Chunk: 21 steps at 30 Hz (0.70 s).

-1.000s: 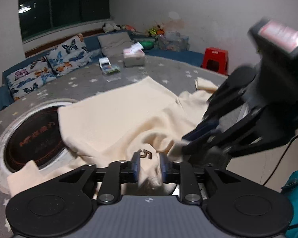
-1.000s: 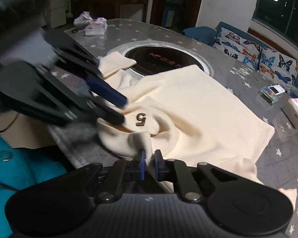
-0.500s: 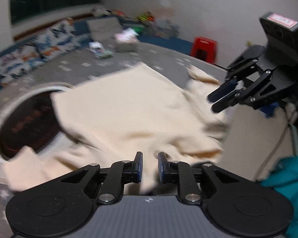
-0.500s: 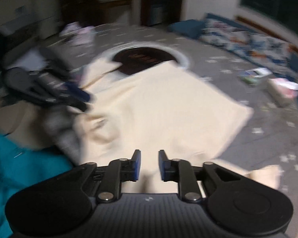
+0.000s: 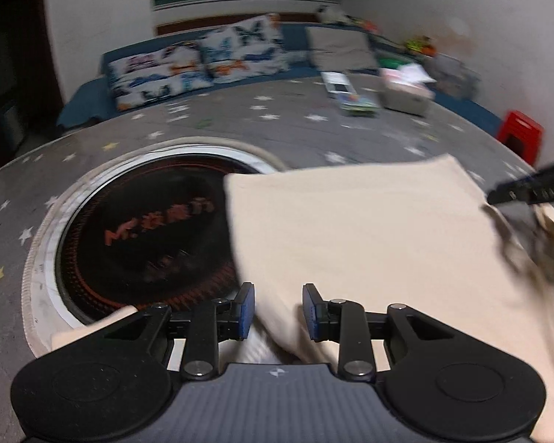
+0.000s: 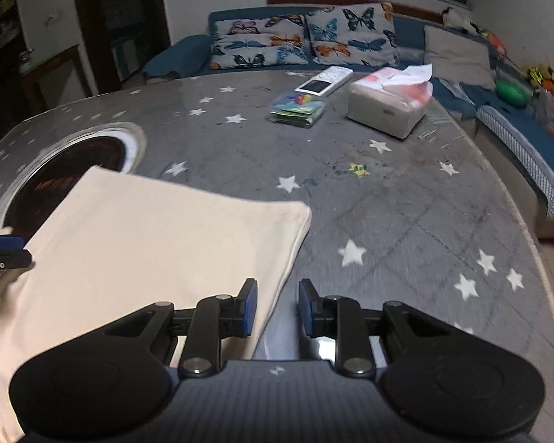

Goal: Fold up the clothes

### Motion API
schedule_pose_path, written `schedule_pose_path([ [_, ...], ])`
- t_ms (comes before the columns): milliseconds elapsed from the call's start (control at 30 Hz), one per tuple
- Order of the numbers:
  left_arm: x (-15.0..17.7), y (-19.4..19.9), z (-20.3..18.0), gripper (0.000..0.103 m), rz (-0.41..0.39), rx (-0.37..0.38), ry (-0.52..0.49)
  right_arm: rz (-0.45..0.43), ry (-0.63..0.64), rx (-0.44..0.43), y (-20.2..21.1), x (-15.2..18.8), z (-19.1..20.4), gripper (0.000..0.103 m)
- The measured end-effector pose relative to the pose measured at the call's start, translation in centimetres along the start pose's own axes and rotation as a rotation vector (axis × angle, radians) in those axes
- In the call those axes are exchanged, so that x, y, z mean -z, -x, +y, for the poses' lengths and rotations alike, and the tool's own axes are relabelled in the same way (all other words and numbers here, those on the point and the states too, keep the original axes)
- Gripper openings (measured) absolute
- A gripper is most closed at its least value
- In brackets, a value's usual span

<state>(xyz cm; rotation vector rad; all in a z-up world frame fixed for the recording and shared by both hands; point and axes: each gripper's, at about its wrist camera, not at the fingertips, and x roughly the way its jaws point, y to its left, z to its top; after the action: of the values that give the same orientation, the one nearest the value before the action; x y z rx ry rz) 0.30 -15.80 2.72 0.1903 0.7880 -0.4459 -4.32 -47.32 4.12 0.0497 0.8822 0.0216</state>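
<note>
The cream shirt (image 5: 369,229) is lying mostly flat on the gray star-print table (image 6: 387,192), one corner hanging over the round black burner (image 5: 140,229) set into the tabletop, and its far right corner is sitting square on the cloth. It's looking smooth on top, but I'm seeing bunched fabric near me, so I can't say whether this is a laid-out shirt or one partway folded.

My left gripper (image 5: 278,310) is hovering right over the near edge with its jaws apart and nothing in them, a fold of fabric sitting in the gap. My right gripper (image 6: 275,306) is parted too, gripping nothing, straddling the shirt's right edge, half over bare table.

What I'm worrying about: if the right one closes where it is, it's probably catching only the top layer or just air, since the edge is barely between the pads. The left could be pinching a random wrinkle instead of a clean hem, and then any fold goes crooked. Also that corner over the burner could be snagging on the rim when dragged. The tissue box (image 6: 387,107) and remote (image 6: 327,81) are sitting well apart, so no trouble there.
</note>
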Motion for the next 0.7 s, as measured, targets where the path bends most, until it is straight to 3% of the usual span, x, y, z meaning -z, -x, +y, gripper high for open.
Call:
schedule_pose_path([
  [67,-0.7,-1.1,0.4,0.048,0.005,-0.023,0.012,0.011,-0.007,0.011,-1.6,-0.7,0.0,0.024],
  [167,-1.8,-2.7,1.1,0.049,0.012,-0.058,0.031,0.011,0.004,0.021,-2.8,-1.6,0.3,0.022],
  [267,-2.5,-3.9,1.2,0.049,0.009,-0.074,0.022,0.016,0.031,0.031,-3.4,-2.7,1.0,0.011],
  [333,-2.9,-4.5,1.1,0.035,0.004,-0.078,0.005,0.014,0.058,0.041,-3.7,-3.2,1.6,0.008],
  [400,-3.2,-4.8,1.5,0.007,0.004,-0.049,0.021,0.012,0.075,0.049,-4.0,-3.8,2.1,0.006],
  [700,-5.3,-5.3,5.7,0.004,-0.038,-0.15,0.059,-0.043,0.12,0.057,-7.0,-8.4,4.9,0.005],
])
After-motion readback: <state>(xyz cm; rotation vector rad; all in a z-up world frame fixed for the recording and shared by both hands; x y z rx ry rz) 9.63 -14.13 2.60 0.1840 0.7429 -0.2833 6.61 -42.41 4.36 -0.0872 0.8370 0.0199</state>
